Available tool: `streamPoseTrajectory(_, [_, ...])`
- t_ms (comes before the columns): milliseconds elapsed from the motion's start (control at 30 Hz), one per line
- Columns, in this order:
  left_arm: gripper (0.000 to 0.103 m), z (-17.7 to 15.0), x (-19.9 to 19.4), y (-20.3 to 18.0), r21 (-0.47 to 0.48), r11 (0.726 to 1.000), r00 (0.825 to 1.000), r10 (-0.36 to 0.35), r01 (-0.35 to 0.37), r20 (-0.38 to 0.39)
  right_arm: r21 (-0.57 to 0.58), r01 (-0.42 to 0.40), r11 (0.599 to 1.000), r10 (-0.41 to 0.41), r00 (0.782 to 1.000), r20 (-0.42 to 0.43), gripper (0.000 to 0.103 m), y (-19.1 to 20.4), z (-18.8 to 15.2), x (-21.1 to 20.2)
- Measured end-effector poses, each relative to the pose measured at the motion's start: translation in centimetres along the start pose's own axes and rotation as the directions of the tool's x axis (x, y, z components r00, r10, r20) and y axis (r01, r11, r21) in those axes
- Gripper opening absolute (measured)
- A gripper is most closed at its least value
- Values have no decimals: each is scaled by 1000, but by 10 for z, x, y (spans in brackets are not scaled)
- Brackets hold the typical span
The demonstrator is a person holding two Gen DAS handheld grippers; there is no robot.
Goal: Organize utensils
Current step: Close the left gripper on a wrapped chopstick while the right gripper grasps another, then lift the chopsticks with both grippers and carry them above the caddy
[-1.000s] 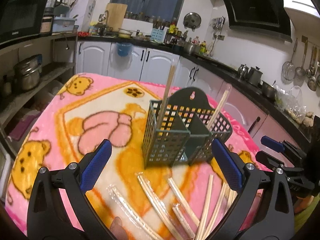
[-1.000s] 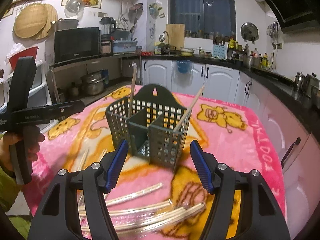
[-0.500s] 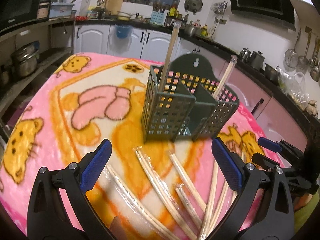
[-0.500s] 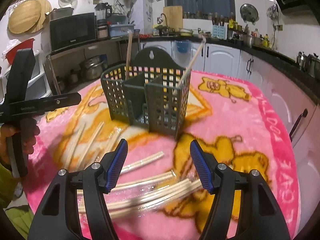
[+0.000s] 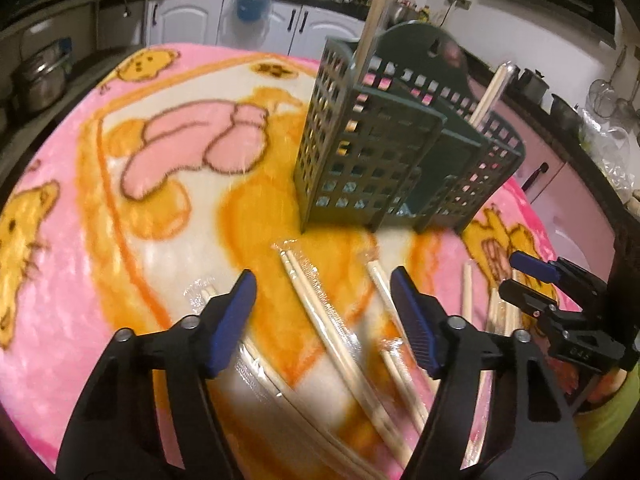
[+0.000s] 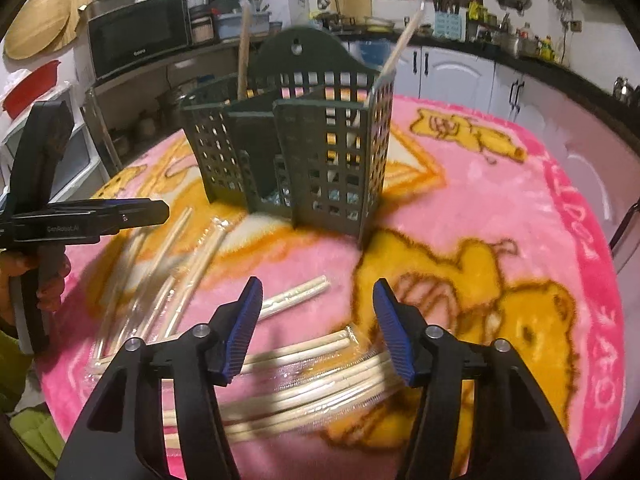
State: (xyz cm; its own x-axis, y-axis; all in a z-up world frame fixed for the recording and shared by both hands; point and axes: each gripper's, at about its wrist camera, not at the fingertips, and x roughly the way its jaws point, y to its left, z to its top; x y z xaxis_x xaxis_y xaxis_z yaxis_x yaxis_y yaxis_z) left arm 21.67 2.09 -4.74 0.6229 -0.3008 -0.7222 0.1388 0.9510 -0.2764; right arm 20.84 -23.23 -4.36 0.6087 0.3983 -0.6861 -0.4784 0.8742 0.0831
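Observation:
A dark green slotted utensil holder stands on a pink cartoon blanket; it also shows in the right wrist view. Two wrapped chopstick pairs stand in it. Several plastic-wrapped chopstick pairs lie on the blanket in front of it. My left gripper is open, low over these, straddling one pair. My right gripper is open above another bunch of wrapped chopsticks. The right gripper shows at the left view's right edge, the left gripper at the right view's left.
The blanket covers a round table whose edge drops off close behind both grippers. Kitchen counters, white cabinets and a shelf with pots surround it. A microwave sits on the left shelf.
Both grippers have moved down and forward toward the chopsticks lying on the blanket, and the holder looms larger. Both stay open and empty.

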Motion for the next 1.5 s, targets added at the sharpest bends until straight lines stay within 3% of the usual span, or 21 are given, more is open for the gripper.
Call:
streamPoseTrajectory(400, [40,11,25,16,-49,999,997,3,-6,-71,113,-104,988,116,988,-99,42,-16,10,35])
streamPoseTrajectory(633, [29,20,38,18,-54,998,996,25,-30,-81,142,-127,982,141,986,-92,17,-20,13,39])
streamPoseTrajectory(700, [21,23,41,19,-55,998,996,39,-43,-79,155,-129,979,144,986,-85,11,-22,14,39])
streamPoseTrajectory(867, [5,25,43,21,-55,995,995,77,-81,-69,136,-127,982,135,989,-51,6,-18,16,30])
streamPoseTrajectory(933, [4,27,42,23,-71,995,996,67,-71,-64,126,-132,983,137,990,-33,5,-13,16,23])
streamPoseTrajectory(1233, [2,34,-3,2,-30,999,998,15,-13,62,52,-139,989,134,987,88,5,13,33,-19])
streamPoseTrajectory(1500, [2,52,-57,-33,54,997,980,-69,60,185,-48,-139,989,146,965,219,4,42,63,-71])
